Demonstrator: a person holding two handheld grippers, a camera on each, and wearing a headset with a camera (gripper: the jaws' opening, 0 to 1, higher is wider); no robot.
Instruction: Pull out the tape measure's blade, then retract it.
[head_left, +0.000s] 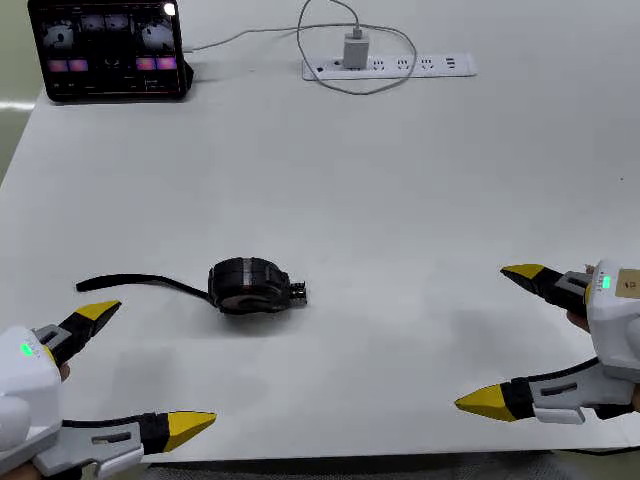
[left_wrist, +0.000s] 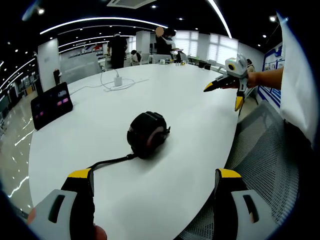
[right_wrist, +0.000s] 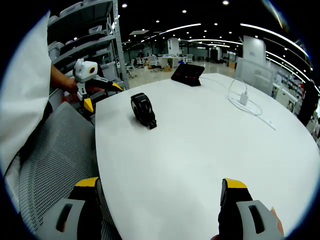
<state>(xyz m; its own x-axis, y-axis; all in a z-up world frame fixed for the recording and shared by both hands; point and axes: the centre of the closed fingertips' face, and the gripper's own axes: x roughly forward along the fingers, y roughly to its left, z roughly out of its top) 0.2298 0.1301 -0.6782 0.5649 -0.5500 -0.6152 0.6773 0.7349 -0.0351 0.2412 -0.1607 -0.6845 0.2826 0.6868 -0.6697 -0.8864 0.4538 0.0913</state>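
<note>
The left gripper (head_left: 152, 365) hovers over the near left edge of the white table (head_left: 420, 200), jaws apart, holding nothing. A tablet (head_left: 108, 45) with a lit screen stands at the far left corner. A black strap (head_left: 130, 282) lies flat on the table and runs right to the tape measure (head_left: 250, 285), which rests left of centre, near the left gripper but not touching it. Its end hook (head_left: 298, 293) sits at the case mouth, facing right. A power strip (head_left: 390, 67) with a plugged-in charger (head_left: 356, 48) lies at the far edge. The right gripper (head_left: 492, 337) hovers at the near right, jaws apart and empty, well apart from the tape measure.
</note>
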